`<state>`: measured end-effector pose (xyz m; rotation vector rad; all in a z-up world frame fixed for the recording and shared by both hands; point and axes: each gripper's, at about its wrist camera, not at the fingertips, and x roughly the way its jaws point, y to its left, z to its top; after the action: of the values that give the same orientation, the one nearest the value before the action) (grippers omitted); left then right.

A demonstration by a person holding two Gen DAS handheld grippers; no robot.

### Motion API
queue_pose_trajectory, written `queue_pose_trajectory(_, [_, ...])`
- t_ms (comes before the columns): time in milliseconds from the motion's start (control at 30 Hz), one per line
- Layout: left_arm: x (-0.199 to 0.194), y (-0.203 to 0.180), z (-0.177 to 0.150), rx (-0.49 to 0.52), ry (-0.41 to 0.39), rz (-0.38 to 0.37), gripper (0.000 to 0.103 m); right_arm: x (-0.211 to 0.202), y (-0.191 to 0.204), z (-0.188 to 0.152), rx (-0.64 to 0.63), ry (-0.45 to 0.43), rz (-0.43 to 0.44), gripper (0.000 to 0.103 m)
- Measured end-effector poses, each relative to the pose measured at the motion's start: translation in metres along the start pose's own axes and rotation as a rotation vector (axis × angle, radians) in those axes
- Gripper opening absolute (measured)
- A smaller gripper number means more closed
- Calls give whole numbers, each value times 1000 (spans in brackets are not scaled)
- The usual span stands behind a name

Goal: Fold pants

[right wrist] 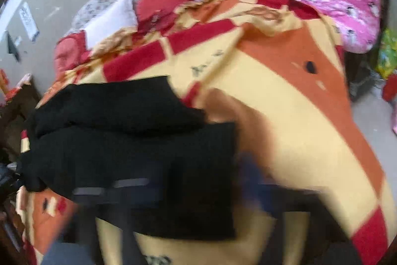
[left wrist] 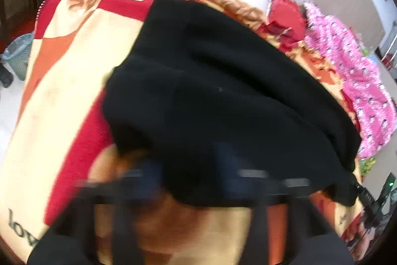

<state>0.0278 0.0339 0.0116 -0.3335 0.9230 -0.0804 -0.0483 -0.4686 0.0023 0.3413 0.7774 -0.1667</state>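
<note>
- Pants (left wrist: 223, 91), black and bunched in thick layers, lay on the blanket (left wrist: 62, 91) covering the bed
- Fabric looked soft, floppy, fairly light; likely to sag unless pinched at an edge or corner
- Left gripper (left wrist: 191, 180): fingers apart, near hem draped between them
- Right gripper (right wrist: 198, 190): too blurred, grip can't be told

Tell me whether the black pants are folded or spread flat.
Folded, at least partly: the black pants lie on the patterned blanket with one layer doubled over another, an upper edge stepped above the lower. How neatly, blur hides.
</note>
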Motion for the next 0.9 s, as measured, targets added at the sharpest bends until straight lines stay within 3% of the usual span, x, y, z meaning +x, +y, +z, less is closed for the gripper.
queue_pose_trajectory(133, [-11,5,1,-11,2,-80,9,-1,7,7,10,-29,61,11])
queue_pose_trajectory(300, [-54,9,2,16,6,-208,9,-48,3,15,2,-118,109,11])
queue_pose_trajectory(467, [-85,13,-10,59,32,-236,8,-89,-9,20,7,-177,126,11])
queue_pose_trajectory(633, [-72,30,-43,66,97,-155,10,-79,-11,3,-47,-88,55,14])
queue_pose_trajectory(667, [-63,34,-51,62,123,-131,11,-63,-11,-3,-60,-31,11,20])
queue_pose_trajectory(767, [-58,43,-63,29,145,-116,21,-36,-16,-9,-71,63,-117,20])
queue_pose_trajectory(833, [-67,43,-61,36,135,-90,27,-41,-16,-8,-56,51,-111,23])
queue_pose_trajectory(900, [-81,38,-56,87,100,-39,28,-58,-8,-4,-57,-10,-73,42])
